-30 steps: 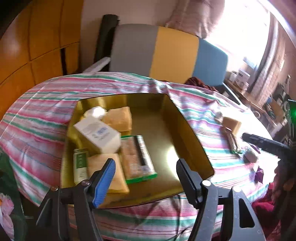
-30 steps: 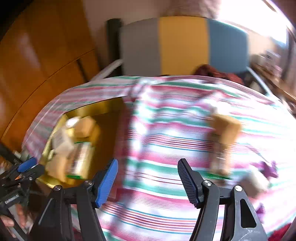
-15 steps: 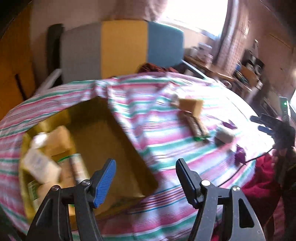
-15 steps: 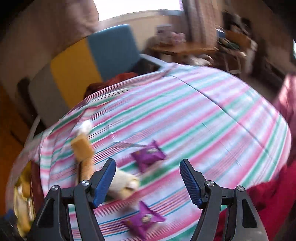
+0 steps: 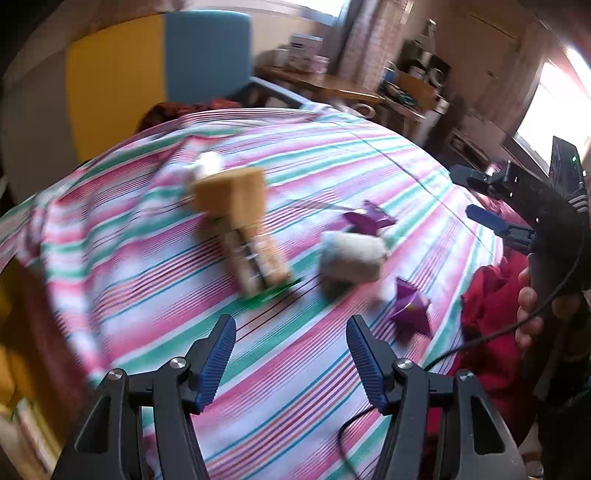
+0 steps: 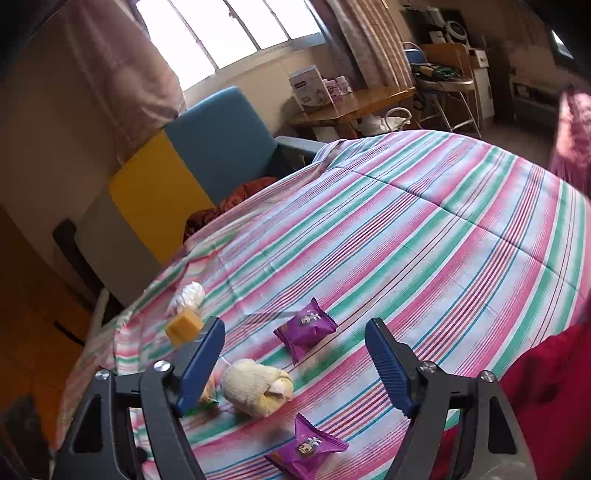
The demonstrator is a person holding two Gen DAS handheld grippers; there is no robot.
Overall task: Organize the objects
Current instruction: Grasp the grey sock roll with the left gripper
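A striped pink, green and white tablecloth (image 6: 424, 236) is covering the table. Behind it a chair with grey, yellow and blue back panels (image 6: 207, 147) is standing against the wall, with a rumpled rust-red cloth (image 6: 236, 199) lying on its seat. Sunlight is pouring through a barred window (image 6: 229, 26), where a pale pink curtain (image 6: 122, 62) is hanging. A white printed carton (image 6: 310, 88) is sitting on a wooden side table (image 6: 362, 101).

I find no text I can actually read. Both purple snack packets, one at 12 o'clock (image 6: 306, 329) and one at 6 o'clock (image 6: 307, 448) from the cream bun (image 6: 257, 386), carry white printed marks, too small to make out. The white carton (image 6: 309, 88) on the far desk bears a dark label band, lettering illegible.
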